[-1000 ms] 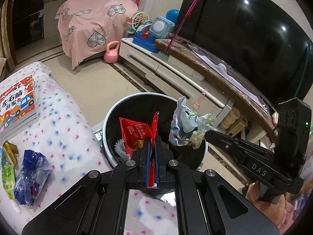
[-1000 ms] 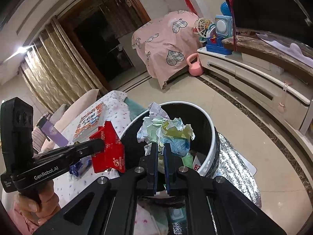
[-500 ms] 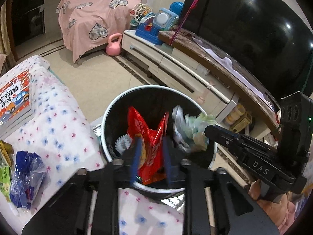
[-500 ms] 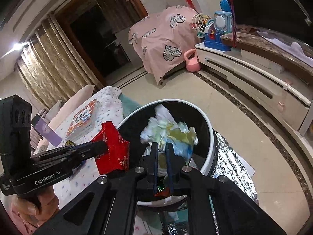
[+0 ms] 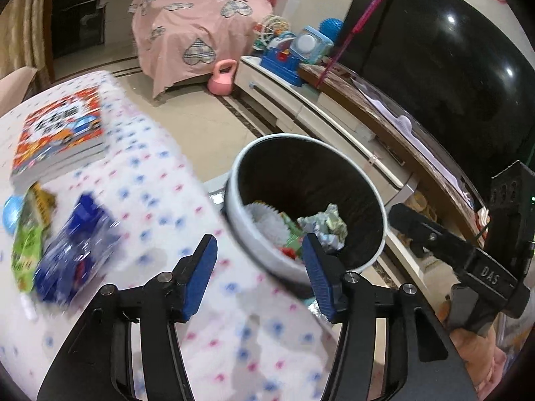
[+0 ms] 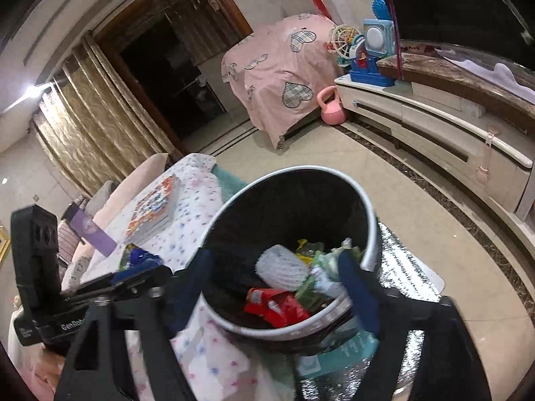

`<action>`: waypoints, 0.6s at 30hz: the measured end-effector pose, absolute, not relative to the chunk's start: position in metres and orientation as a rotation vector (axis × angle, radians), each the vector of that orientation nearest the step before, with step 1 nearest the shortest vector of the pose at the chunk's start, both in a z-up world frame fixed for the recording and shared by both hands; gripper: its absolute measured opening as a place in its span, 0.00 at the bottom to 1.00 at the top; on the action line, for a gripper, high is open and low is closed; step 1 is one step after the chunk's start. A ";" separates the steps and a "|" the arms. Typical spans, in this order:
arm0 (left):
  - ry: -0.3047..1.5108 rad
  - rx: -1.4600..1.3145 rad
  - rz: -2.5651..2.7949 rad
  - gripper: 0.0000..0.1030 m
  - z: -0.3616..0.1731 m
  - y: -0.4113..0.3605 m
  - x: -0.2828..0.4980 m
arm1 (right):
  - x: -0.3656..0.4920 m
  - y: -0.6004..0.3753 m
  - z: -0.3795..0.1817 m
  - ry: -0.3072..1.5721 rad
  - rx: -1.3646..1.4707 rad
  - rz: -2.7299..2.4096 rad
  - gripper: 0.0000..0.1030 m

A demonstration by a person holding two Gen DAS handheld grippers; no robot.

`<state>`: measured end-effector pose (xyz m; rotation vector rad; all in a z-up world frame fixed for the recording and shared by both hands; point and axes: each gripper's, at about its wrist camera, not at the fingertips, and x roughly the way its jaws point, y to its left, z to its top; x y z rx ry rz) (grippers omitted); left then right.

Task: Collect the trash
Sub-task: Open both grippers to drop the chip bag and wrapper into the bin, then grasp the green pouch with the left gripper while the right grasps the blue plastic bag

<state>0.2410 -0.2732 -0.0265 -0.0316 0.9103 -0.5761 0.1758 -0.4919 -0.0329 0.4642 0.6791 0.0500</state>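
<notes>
blue-padded left tongs (image 5: 257, 264) and right tongs (image 6: 277, 287), jaws just sprung apart and empty, could clip the white-rimmed black bin (image 5: 234, 180), or the left could fumble the slippery blue plastic wrapper (image 5: 77, 247) on the bench (image 5: 160, 180).

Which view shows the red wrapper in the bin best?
The right wrist view: the red wrapper lies unobstructed inside the bin. The left wrist view shows only a red sliver beside the claw.

Wrappers (image 6: 277, 307) in bin (image 6: 367, 207); bin btwn table (image 5: 160, 180) & TV unit (image 5: 334, 123).
</notes>
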 end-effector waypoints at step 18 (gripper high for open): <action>0.896 -0.178 -0.357 0.57 -0.044 -0.119 0.193 | 0.159 -0.388 -0.042 0.754 0.442 0.196 0.97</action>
